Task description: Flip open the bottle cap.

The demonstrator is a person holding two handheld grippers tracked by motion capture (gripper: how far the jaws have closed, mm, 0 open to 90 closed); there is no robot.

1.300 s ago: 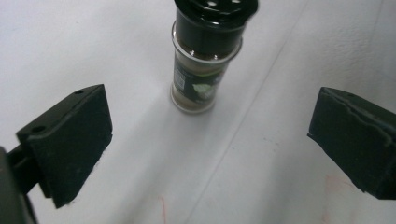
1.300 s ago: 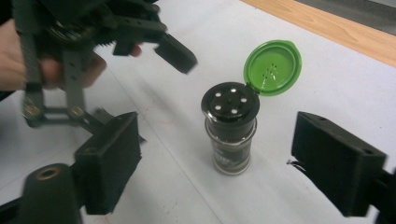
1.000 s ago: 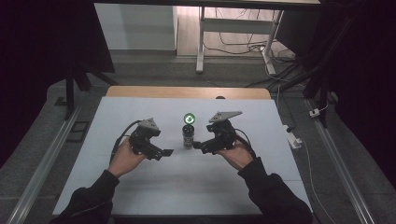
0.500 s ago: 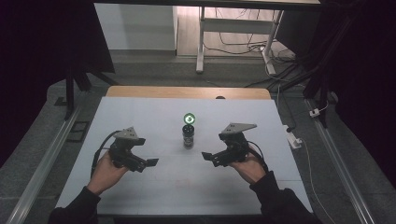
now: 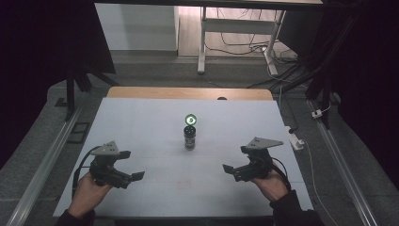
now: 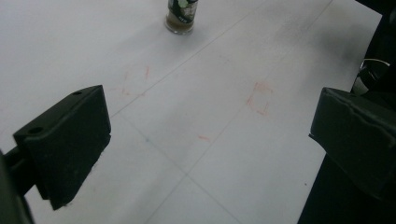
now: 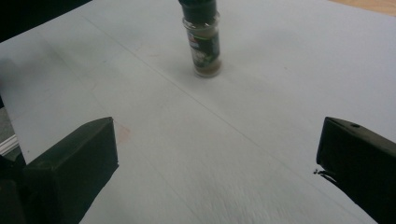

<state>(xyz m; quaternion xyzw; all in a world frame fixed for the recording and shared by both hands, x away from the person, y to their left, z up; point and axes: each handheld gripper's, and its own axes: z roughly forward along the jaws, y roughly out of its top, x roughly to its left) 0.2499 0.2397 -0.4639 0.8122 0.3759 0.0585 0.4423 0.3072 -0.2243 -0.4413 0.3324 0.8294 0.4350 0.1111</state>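
Observation:
A small glass spice jar (image 5: 190,136) with a dark lid stands upright in the middle of the white table (image 5: 141,122). It also appears at the top of the left gripper view (image 6: 181,18) and far ahead in the right gripper view (image 7: 203,42). My left gripper (image 5: 131,165) is held near the front left, well away from the jar and open (image 6: 210,140). At the front right my right gripper (image 5: 235,160) is open too (image 7: 219,158). Its jaws have just been opening, and nothing is between them.
Faint red marks (image 6: 259,98) dot the table surface. A strip of wood (image 5: 188,92) runs along the table's far edge. A white power strip (image 5: 296,139) lies off the right edge, metal rails (image 5: 51,160) flank both sides, and cables (image 5: 244,44) lie beyond.
Both hands have drawn back from beside the jar toward the near edge and spread outward. The jar stands where it was.

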